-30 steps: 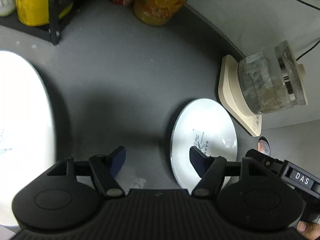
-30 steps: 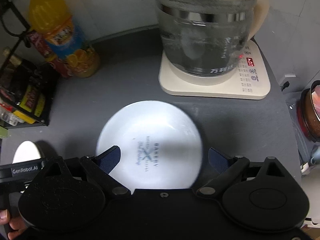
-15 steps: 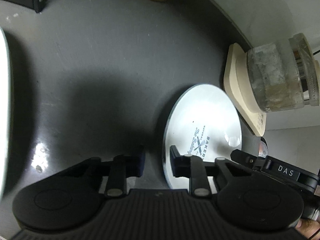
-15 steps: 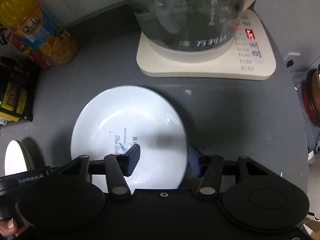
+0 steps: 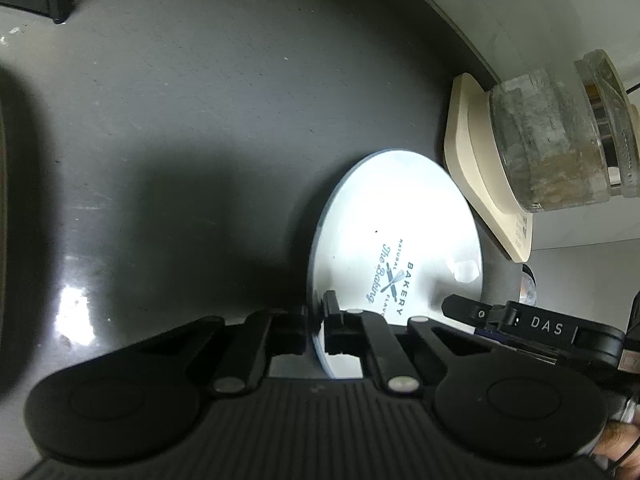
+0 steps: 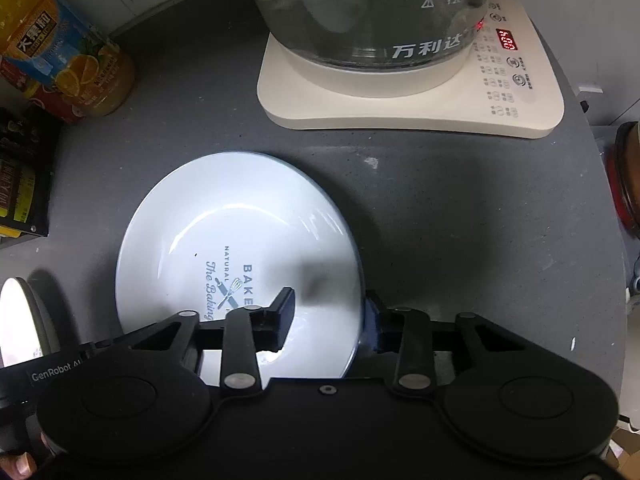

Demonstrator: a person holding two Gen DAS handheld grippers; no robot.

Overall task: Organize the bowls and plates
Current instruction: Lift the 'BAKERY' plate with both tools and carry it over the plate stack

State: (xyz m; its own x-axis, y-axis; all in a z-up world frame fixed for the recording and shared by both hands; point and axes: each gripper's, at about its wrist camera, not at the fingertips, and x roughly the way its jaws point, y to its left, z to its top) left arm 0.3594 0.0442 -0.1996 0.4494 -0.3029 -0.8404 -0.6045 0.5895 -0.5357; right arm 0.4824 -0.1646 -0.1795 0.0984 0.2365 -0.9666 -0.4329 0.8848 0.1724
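Observation:
A white plate (image 6: 240, 240) printed "BAKERY" lies on the dark grey counter (image 6: 480, 220). My left gripper (image 5: 316, 316) is shut on the left rim of the plate (image 5: 400, 224), one pad on each side of the edge. My right gripper (image 6: 328, 316) straddles the plate's right rim and its jaws are closing. Its right pad is against the outside of the rim. The left fingertip (image 6: 286, 308) hangs over the plate's well, a gap away from the edge. The left gripper's body shows at the lower left of the right wrist view.
A glass kettle (image 6: 360, 8) on a cream base (image 6: 400, 96) stands just behind the plate. An orange drink bottle (image 6: 80, 72) and a black rack (image 6: 20, 176) are at the back left. A second white plate (image 6: 16, 320) lies at the left. A reddish pot (image 6: 628, 176) is beyond the right edge.
Both grippers came down onto the plate. The left jaws went from wide apart to shut on the left rim. The right jaws narrowed around the right rim.

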